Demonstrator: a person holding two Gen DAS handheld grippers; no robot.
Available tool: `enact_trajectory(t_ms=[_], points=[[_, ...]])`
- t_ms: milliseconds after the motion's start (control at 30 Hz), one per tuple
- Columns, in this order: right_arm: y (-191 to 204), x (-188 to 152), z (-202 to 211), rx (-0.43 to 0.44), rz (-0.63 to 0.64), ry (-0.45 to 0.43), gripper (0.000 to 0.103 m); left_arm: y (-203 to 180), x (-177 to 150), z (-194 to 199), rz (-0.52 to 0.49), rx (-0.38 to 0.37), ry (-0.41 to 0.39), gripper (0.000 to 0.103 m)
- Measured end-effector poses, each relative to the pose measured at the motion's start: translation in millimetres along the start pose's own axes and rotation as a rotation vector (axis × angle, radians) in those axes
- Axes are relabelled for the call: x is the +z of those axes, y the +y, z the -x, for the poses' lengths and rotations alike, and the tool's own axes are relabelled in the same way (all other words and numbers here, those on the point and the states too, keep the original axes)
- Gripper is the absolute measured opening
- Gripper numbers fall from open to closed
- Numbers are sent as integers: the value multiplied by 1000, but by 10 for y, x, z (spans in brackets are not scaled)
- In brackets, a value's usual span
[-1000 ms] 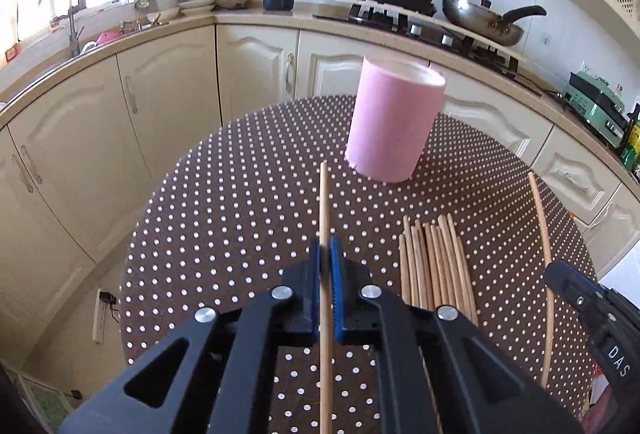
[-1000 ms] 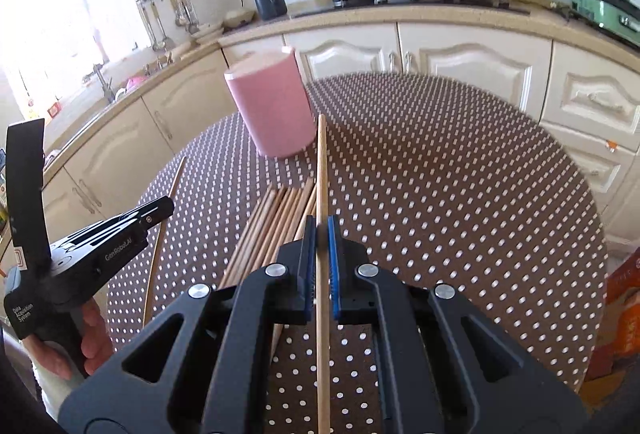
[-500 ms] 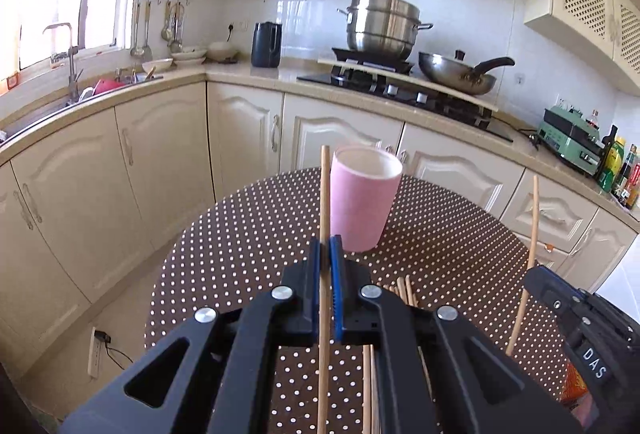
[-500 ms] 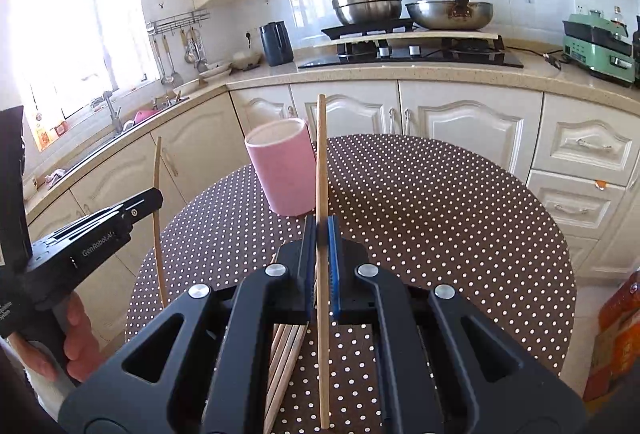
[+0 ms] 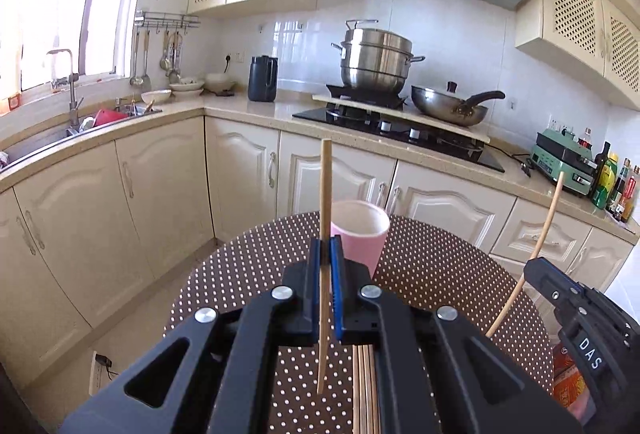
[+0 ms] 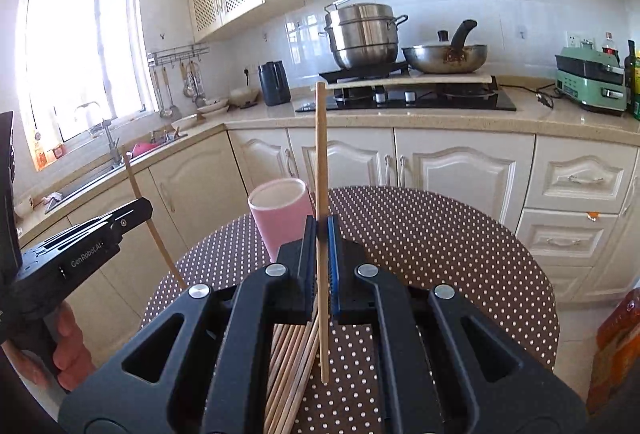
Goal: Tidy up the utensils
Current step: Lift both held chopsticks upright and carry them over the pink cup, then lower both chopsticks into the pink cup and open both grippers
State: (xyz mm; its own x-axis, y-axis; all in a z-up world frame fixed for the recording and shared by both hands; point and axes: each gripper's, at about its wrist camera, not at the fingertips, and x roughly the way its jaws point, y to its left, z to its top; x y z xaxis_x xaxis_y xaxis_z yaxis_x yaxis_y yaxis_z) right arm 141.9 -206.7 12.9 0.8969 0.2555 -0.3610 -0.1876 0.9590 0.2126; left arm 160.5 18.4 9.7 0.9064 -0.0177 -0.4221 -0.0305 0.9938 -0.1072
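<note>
Both grippers have risen off the table since a sec ago, each lifting one chopstick clear. Left gripper (image 5: 326,262) is clamped on a chopstick (image 5: 325,202); right gripper (image 6: 322,246) is clamped on another chopstick (image 6: 320,154). Pink cup (image 5: 362,238) stands ahead w/ loose chopsticks (image 6: 290,366) lying near it on the dotted table (image 6: 440,234). Risk, I'd judge: long thin sticks could pivot in the pads & miss the rim, or knock the cup over.

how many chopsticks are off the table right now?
2: one chopstick clamped in the left gripper, one in the right gripper. The rest lie bundled on the table, partly hidden.
</note>
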Motion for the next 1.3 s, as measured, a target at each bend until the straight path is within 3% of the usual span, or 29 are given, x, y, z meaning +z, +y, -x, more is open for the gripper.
enact_trajectory(t_ms=[500, 700, 1033, 1300], points=[[177, 1017, -195, 24, 29, -177, 6, -193, 877, 5, -55, -41, -169, 6], [315, 1319, -473, 52, 32, -197, 6, -304, 1173, -133, -54, -65, -199, 6], [347, 1253, -1079, 62, 24, -137, 6, -256, 1271, -790, -40, -46, -132, 6], [252, 860, -1722, 37, -18, 43, 6, -122, 1021, -1348, -40, -42, -6, 6]])
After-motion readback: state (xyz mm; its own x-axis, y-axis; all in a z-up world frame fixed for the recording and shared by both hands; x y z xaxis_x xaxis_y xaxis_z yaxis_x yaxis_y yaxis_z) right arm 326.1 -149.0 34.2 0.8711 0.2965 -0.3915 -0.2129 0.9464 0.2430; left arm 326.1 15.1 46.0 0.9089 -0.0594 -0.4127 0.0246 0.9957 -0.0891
